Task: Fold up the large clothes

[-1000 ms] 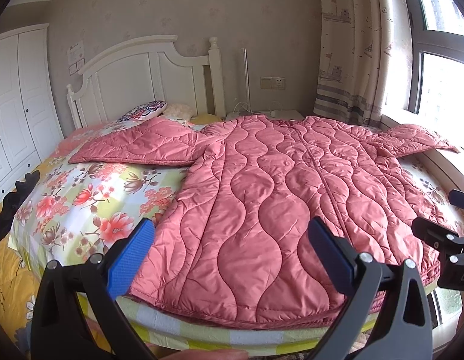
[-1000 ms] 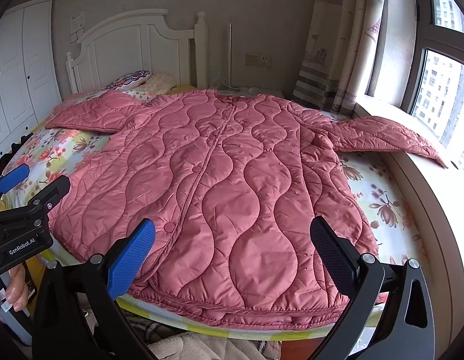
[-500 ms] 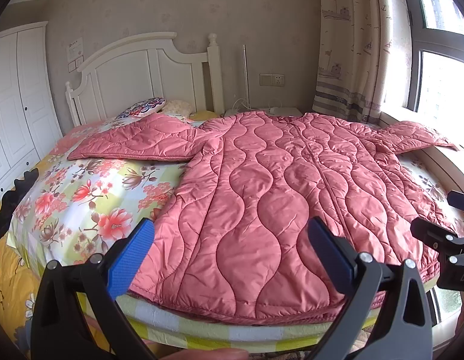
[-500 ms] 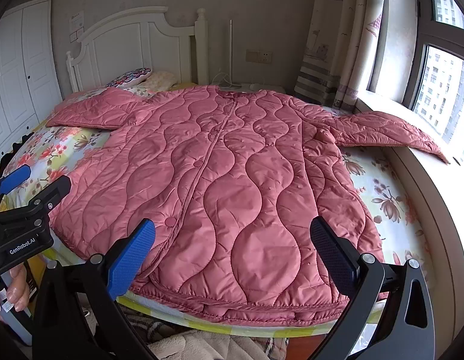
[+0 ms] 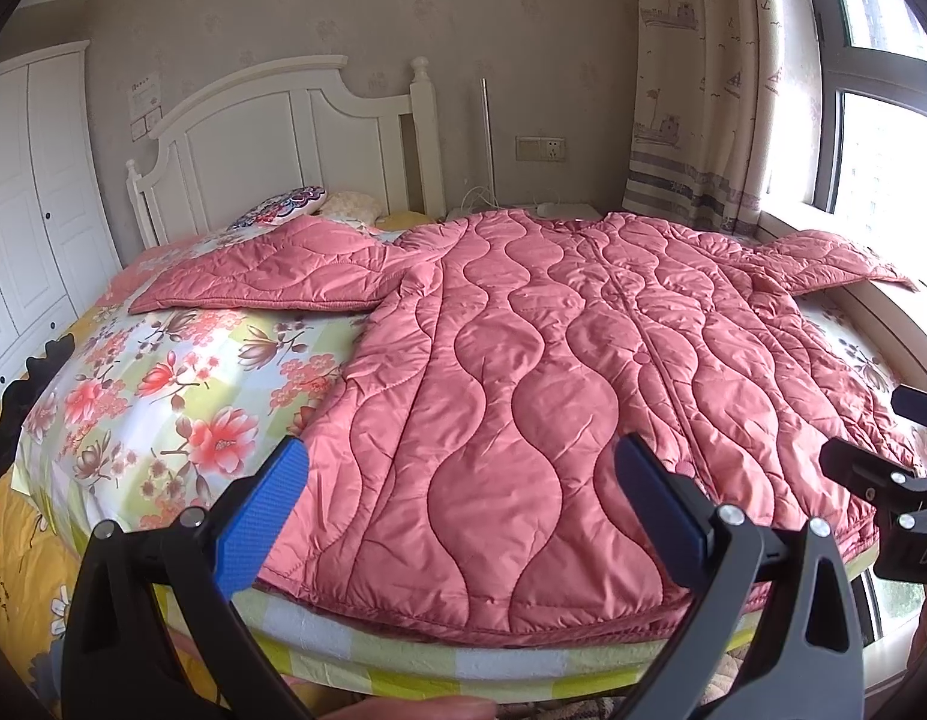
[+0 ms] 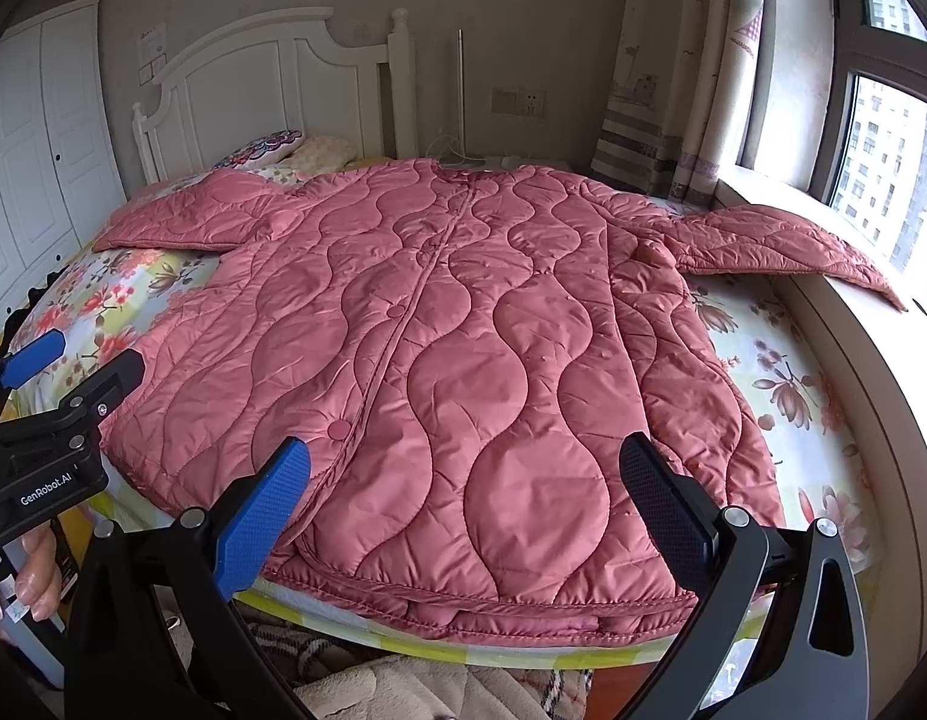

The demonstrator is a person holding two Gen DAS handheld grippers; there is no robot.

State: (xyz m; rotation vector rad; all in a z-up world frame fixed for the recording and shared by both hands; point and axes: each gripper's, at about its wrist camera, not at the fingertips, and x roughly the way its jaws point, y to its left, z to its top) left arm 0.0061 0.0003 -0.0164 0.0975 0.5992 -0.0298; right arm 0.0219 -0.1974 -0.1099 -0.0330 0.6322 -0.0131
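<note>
A large pink quilted coat [image 5: 523, 372] lies spread flat, front up, on the bed, hem toward me, sleeves out to both sides. It also shows in the right wrist view [image 6: 451, 348]. Its right sleeve [image 6: 781, 240] rests on the window sill; its left sleeve [image 5: 265, 276] lies on the floral sheet. My left gripper [image 5: 463, 510] is open and empty, held above the hem's left part. My right gripper [image 6: 463, 510] is open and empty, above the hem's right part. Each gripper shows at the edge of the other's view.
The bed has a floral sheet [image 5: 163, 390] and a white headboard [image 5: 271, 144] with pillows [image 5: 283, 210]. A white wardrobe [image 5: 25, 210] stands at left. A window sill [image 6: 871, 360] and curtain [image 6: 673, 78] run along the right. A blanket [image 6: 403, 690] lies below the bed's foot.
Both grippers have drifted slightly; the coat sits a little higher in both views. The coat itself has not moved, and both grippers stay open.
</note>
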